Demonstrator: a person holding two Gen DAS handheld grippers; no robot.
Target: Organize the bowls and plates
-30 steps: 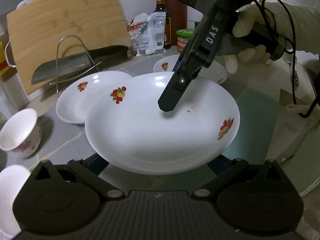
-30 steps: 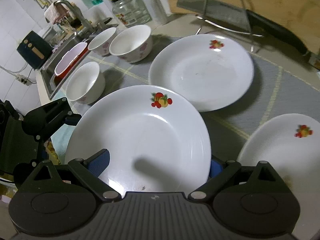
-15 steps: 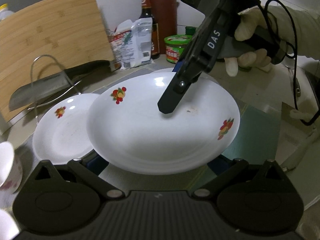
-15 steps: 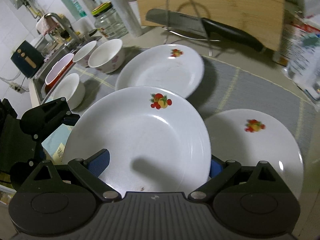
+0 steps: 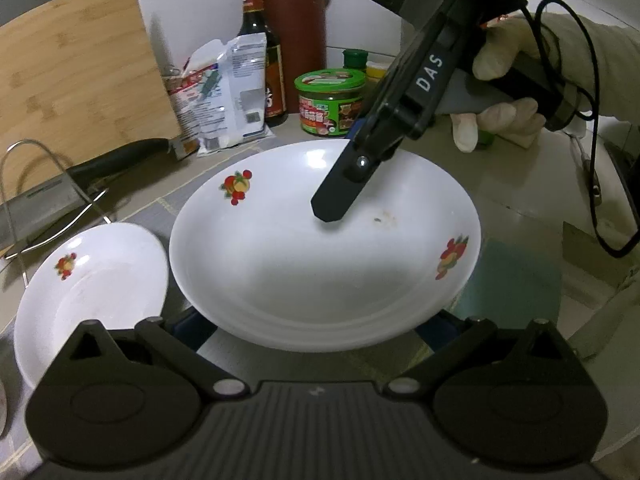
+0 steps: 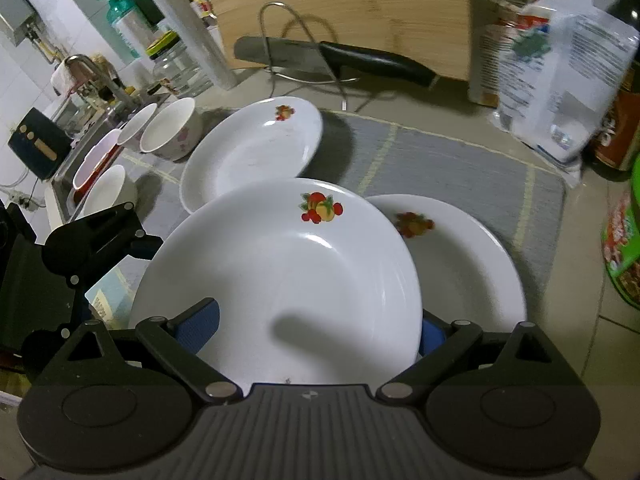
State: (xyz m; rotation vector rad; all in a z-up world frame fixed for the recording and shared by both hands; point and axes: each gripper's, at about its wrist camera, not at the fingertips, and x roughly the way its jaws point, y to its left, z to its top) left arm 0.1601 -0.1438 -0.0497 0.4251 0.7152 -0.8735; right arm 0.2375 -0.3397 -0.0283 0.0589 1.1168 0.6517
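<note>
A white deep plate with fruit prints (image 5: 320,264) (image 6: 280,280) is lifted off the counter between both grippers. It lies on my left gripper's (image 5: 310,320) two wide-spread fingers, which reach under it from the left (image 6: 120,236). My right gripper (image 6: 314,326) (image 5: 344,172) is open too: one finger hovers over the plate's inside, the other sits just outside its rim. The carried plate overlaps a matching plate (image 6: 468,280) on the grey mat (image 6: 440,160). Another matching plate (image 6: 248,152) (image 5: 92,292) lies further left. Three white bowls (image 6: 168,132) (image 6: 138,124) (image 6: 108,188) stand by the sink.
A cleaver (image 6: 360,60) rests in a wire rack before a bamboo board (image 6: 340,8). A green-lidded jar (image 5: 330,104), a sauce bottle (image 5: 260,60) and a white bag (image 5: 224,92) crowd the back. A gloved hand (image 5: 504,92) holds the right gripper. A pink basin (image 6: 92,160) sits in the sink.
Both grippers have carried the plate rightward along the counter, over the rightmost plate on the mat. The bowls have left the left wrist view. The hold on the plate looks unchanged.
</note>
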